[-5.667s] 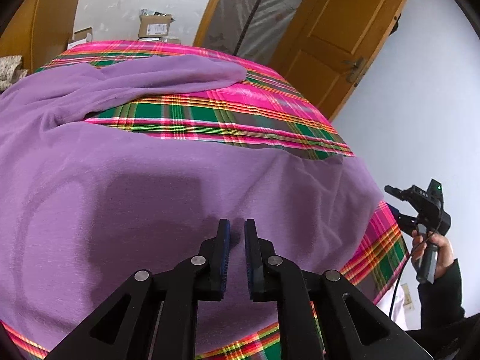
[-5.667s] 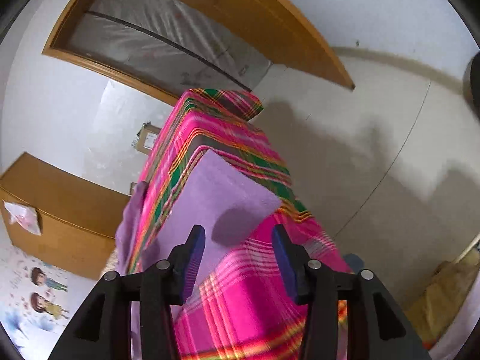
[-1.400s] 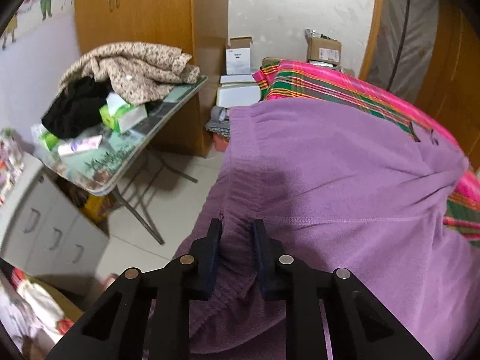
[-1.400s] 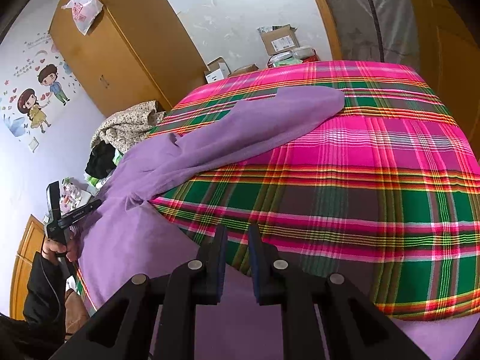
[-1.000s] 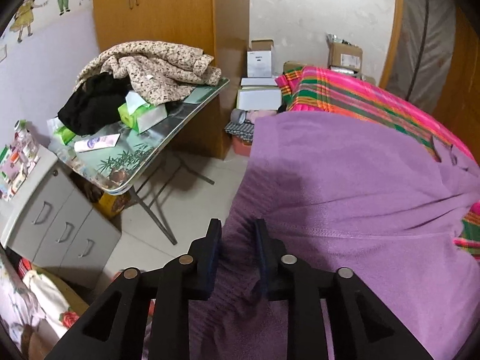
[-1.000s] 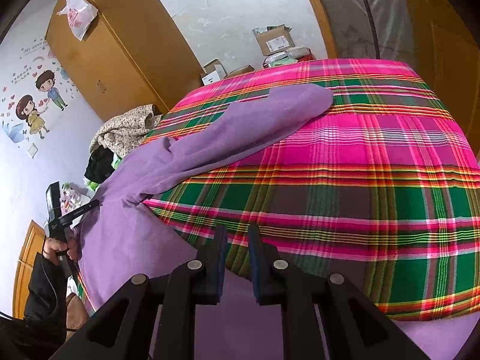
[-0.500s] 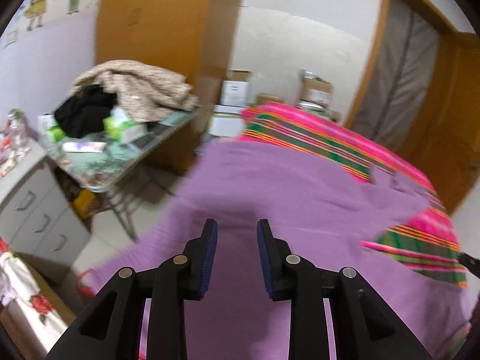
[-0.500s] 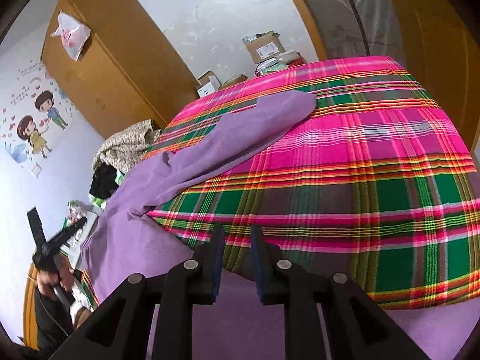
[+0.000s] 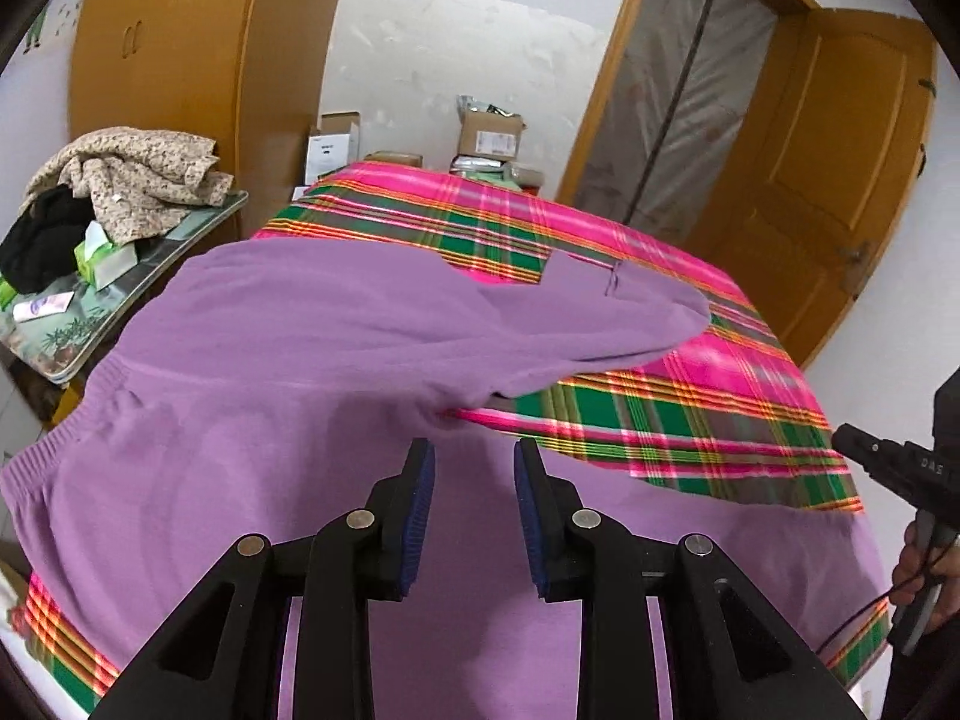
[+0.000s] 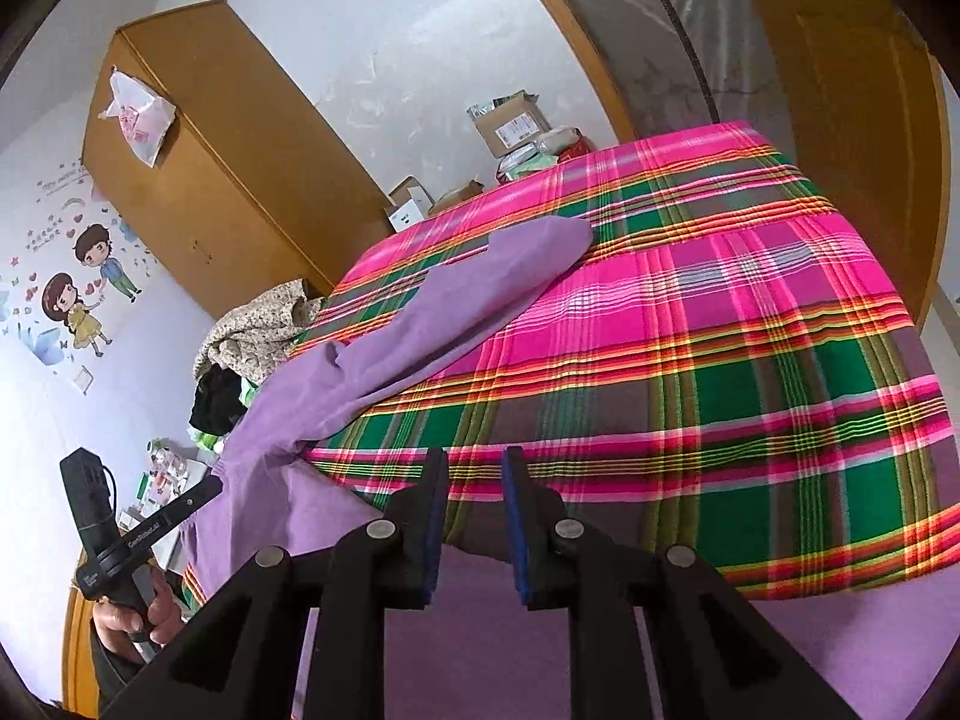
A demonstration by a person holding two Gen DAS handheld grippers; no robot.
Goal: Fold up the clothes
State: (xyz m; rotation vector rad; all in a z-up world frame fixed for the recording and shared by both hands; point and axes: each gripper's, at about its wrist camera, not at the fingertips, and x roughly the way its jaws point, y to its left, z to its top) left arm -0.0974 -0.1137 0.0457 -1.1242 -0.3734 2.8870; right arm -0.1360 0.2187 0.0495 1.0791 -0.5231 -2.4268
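At the far left, beside the bed, a glass-topped side table (image 9: 150, 264) carries a heap of clothes: a floral-print garment (image 9: 132, 180) over something black (image 9: 42, 246), with a green tissue box (image 9: 99, 255) next to them. Behind it stands a tall wooden wardrobe (image 9: 180, 60).

My left gripper (image 9: 471, 480) hangs over the near edge of the bed, its jaws apart with nothing between them. In the right wrist view it shows at the lower left, held in my left hand (image 10: 129, 612), off the bed's left side.

The purple trousers (image 9: 300, 372) lie spread on the plaid bedspread (image 9: 690, 414). The ribbed waistband (image 9: 66, 426) sits at the bed's left edge, partly drooping over it. One leg (image 10: 468, 294) runs diagonally toward the far edge of the bed, its end resting flat on the cloth. The other leg (image 10: 600, 630) lies along the near edge, passing under both grippers. The crotch sits just ahead of my left fingers (image 9: 420, 480).

My right gripper (image 10: 474, 480) hovers over that near leg, close to its upper hem where purple meets plaid; its jaws stand slightly apart and I cannot see any cloth caught in the gap. In the left wrist view it pokes in from the right edge, in my right hand (image 9: 927, 564), past the bed's near right corner.

Cardboard boxes (image 9: 489, 135) are stacked beyond the bed's far edge, and at the right is a wooden door (image 9: 840, 168) beside a plastic-covered doorway (image 9: 672, 108).
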